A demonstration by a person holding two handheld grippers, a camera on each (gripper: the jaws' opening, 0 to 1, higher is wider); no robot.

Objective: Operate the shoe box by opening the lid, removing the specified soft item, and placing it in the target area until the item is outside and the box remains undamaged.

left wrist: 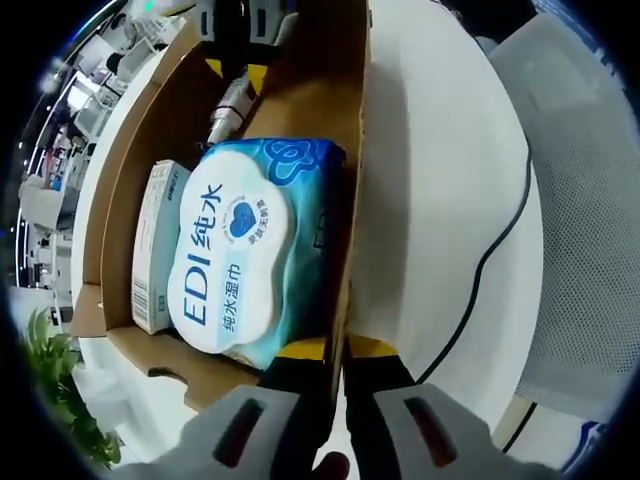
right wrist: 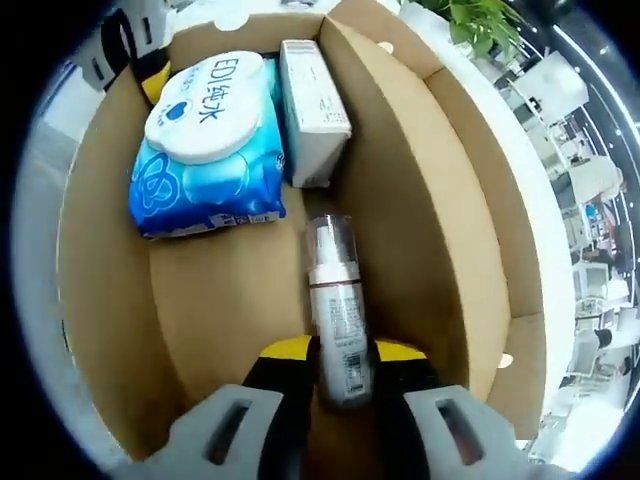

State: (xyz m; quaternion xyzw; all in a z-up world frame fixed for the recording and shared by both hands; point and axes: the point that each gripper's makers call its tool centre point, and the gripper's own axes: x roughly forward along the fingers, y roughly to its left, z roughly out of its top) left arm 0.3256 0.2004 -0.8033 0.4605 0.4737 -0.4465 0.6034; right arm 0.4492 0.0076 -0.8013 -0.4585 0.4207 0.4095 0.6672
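The open cardboard shoe box (left wrist: 150, 110) (right wrist: 100, 300) holds a soft blue-and-white wet-wipe pack (left wrist: 245, 250) (right wrist: 205, 140). Beside it lie a small white carton (left wrist: 155, 245) (right wrist: 312, 105) and a grey pump bottle (left wrist: 228, 108) (right wrist: 338, 310). My left gripper (left wrist: 338, 365) straddles the box's near side wall (left wrist: 352, 200), its jaws pressed on the cardboard next to the pack. Inside the box, my right gripper (right wrist: 342, 365) has its jaws closed on the base of the lying bottle. The left gripper's yellow tip (right wrist: 150, 65) shows at the box's far corner in the right gripper view.
The box rests on a white table (left wrist: 440, 180) with a black cable (left wrist: 500, 240) across it. A grey mesh chair (left wrist: 590, 200) stands beyond the table edge. Green plant leaves (left wrist: 60, 400) (right wrist: 480, 25) sit by one end of the box.
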